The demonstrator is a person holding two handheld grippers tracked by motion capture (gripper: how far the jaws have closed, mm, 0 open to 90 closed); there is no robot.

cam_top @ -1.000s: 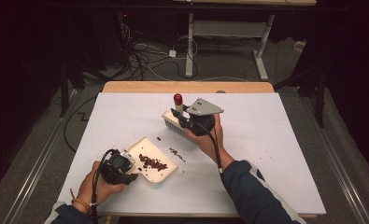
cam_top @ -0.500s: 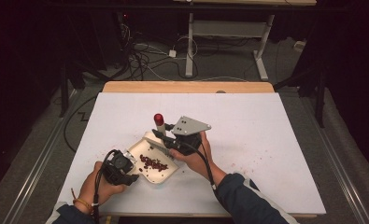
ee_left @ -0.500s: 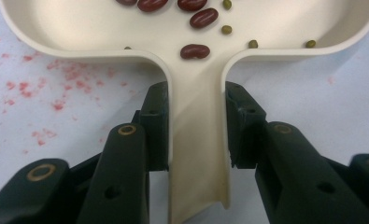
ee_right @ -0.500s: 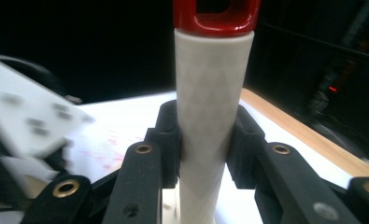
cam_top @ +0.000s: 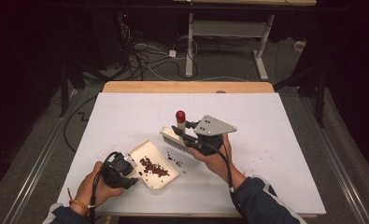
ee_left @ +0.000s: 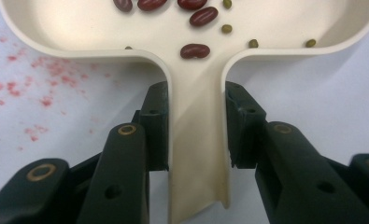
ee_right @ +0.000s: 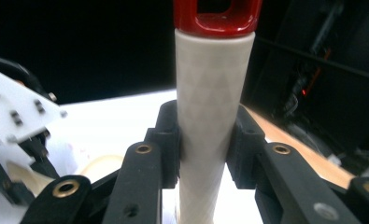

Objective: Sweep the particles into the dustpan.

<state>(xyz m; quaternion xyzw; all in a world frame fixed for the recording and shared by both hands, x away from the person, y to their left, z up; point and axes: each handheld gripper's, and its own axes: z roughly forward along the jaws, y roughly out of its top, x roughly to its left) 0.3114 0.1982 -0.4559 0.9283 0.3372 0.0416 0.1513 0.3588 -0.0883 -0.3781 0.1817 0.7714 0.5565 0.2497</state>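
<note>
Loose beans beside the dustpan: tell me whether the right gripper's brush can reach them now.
Probably yes. The loose beans lie on bare table just below the brush held by the right gripper, nothing between them; the dustpan sits alongside.

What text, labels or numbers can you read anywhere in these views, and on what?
None: no readable text in any view.
Dustpan: plain cream, no marking.
Brush handle: faint embossed triangle pattern, no letters; its red cap is unmarked.
Grey plate on the right gripper: screw holes, no print.
Left gripper: no label.
Table: red stains, no writing.
</note>
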